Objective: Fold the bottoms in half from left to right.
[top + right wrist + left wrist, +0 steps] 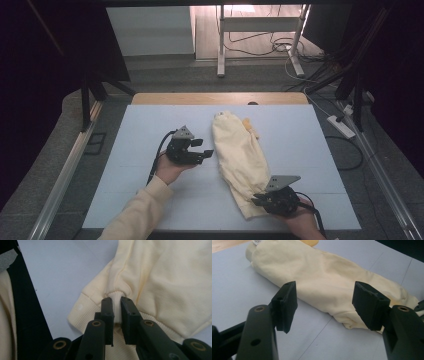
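Table point(150, 200) w/ pale blue-grey mat took up most of the high view, a strip of bare wooden top point(165, 98) showing along its far edge. Beyond it lay grey floor w/ a white metal stand point(220, 45), loose cables point(280, 47) and a power strip point(341, 126) off to the right.

Pale yellow sweatshirt point(239, 155) lay folded into a long bundle on the mat, running from far-centre down toward the near right corner. Neck end w/ label point(257, 242) pointed away from the person; ribbed hem point(82, 307) was at the near end. A small orange-yellow bit point(248, 126) stuck out just beside its far right edge; couldn't tell what it was.

Left gripper point(202, 150) sat mid-mat in the person's left hand point(170, 167), cream sleeve point(132, 215) behind it, pointing at the sweatshirt's left side and near it but apart. In the left gripper view its jaws stood spread w/ nothing between the pads, garment lying beyond them, so released.

Right gripper point(262, 199) was at the near right, right hand point(300, 222) behind it, on the sweatshirt's near end. In the right gripper view point(117, 315) its jaws were clenched on a pinched-up fold of the ribbed hem, fabric bunched btw the pads.
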`<state>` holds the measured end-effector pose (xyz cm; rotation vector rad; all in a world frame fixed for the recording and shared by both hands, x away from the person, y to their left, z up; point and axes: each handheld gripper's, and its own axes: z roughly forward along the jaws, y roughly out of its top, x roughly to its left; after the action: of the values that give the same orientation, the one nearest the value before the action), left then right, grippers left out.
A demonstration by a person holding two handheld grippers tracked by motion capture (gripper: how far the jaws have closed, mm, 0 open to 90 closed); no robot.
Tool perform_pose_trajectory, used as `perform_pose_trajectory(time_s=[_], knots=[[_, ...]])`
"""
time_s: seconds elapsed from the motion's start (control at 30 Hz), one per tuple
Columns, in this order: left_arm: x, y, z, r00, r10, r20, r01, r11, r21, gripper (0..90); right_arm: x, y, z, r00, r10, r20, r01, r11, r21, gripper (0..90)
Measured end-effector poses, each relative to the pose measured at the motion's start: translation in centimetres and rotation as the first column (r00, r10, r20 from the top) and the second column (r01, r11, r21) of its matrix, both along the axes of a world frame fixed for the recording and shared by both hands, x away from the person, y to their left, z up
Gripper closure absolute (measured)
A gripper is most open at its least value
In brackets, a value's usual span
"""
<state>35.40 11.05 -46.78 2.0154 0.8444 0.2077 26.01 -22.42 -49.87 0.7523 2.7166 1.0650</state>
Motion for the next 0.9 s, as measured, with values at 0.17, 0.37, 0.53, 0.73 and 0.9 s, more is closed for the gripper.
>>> perform_pose_trajectory(time_s=[0.17, 0.37, 0.53, 0.73, 0.9], knots=[[0.0, 0.1, 0.0, 1.0000, 0.001, 0.002, -0.001, 1.0000, 0.001, 37.0, -0.4, 0.1, 0.3, 0.9999, 0.015, 0.001, -0.015, 1.000, 0.009, 82.5], [0.0, 0.2, 0.0, 1.0000, 0.003, 0.002, -0.003, 1.0000, 0.001, 37.0, -1.3, 0.7, 0.7, 0.9978, 0.067, 0.004, -0.067, 0.997, 0.032, 82.7], [0.0, 0.1, 0.0, 1.0000, 0.002, 0.002, -0.002, 1.0000, 0.002, 36.9, -1.3, 1.2, 0.3, 0.9958, 0.091, -0.011, -0.091, 0.996, 0.021, 82.6], [0.0, 0.1, -0.1, 1.0000, 0.002, -0.001, -0.002, 1.0000, 0.008, 36.2, -1.1, 1.1, -0.2, 0.9951, 0.096, -0.025, -0.096, 0.995, 0.023, 79.3], [0.0, 0.1, -0.1, 1.0000, 0.000, 0.003, 0.000, 1.0000, 0.007, 35.9, -1.3, 1.1, 0.2, 0.9938, 0.110, 0.018, -0.111, 0.993, 0.036, 69.1]])
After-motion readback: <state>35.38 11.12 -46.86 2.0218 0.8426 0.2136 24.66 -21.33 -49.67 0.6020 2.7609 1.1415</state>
